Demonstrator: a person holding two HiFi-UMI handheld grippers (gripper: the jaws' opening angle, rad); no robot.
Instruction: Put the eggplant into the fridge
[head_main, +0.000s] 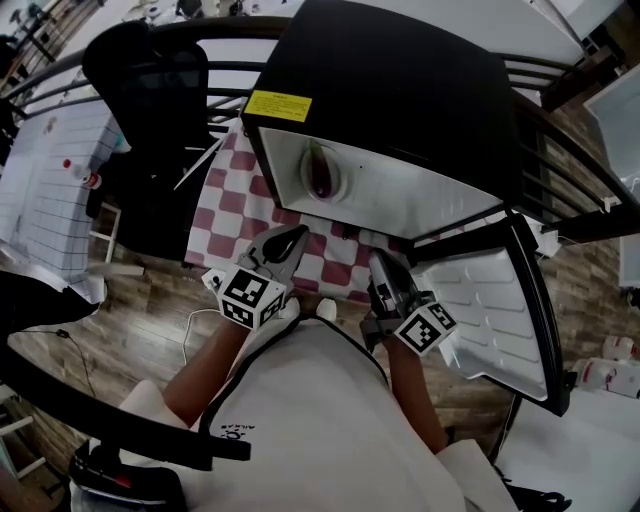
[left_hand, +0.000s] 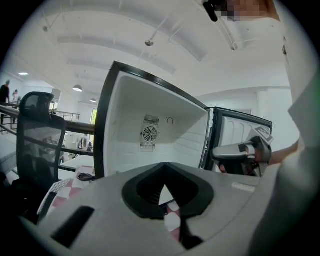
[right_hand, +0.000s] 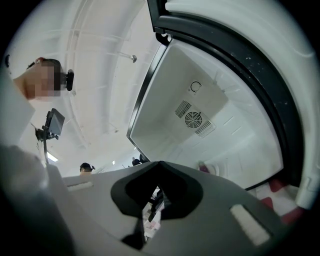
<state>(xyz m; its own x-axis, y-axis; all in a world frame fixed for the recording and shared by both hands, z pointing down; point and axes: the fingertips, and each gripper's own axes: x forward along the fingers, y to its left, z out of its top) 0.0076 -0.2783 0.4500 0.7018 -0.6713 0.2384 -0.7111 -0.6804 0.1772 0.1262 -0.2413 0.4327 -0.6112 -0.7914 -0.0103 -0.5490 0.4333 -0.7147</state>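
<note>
Both pairs are seen clenched on nothing: the left tongs (head_main: 290, 243) and the right tongs (head_main: 381, 260) are held side by side, close to the body, each with its jaws pressed together and empty. Beneath and just ahead of them a red-and-white checked cloth (head_main: 235, 215) is spread. Straight beyond it a black box-shaped mini fridge (head_main: 400, 90) with a white plastic lining is stood, its white-lined door (head_main: 500, 300) swung open beside the right tongs. The glossy dark purple eggplant (head_main: 320, 172) is found inside that fridge, laid on a round white plate (head_main: 303, 185) low in the compartment, well ahead of both tongs and touched by neither. The placing is therefore judged done, with only the door not yet closed. Should the eggplant need shifting, it is expected to be fairly light, firm yet slightly yielding, and smooth-skinned, so apt to slip and to bruise under a hard pinch; it is best taken across its thick middle. Counted: two tongs, one eggplant, one plate, one fridge with one door, one cloth, and one black mesh office chair (head_main: 150, 90) well off to the left of the left tongs.
</note>
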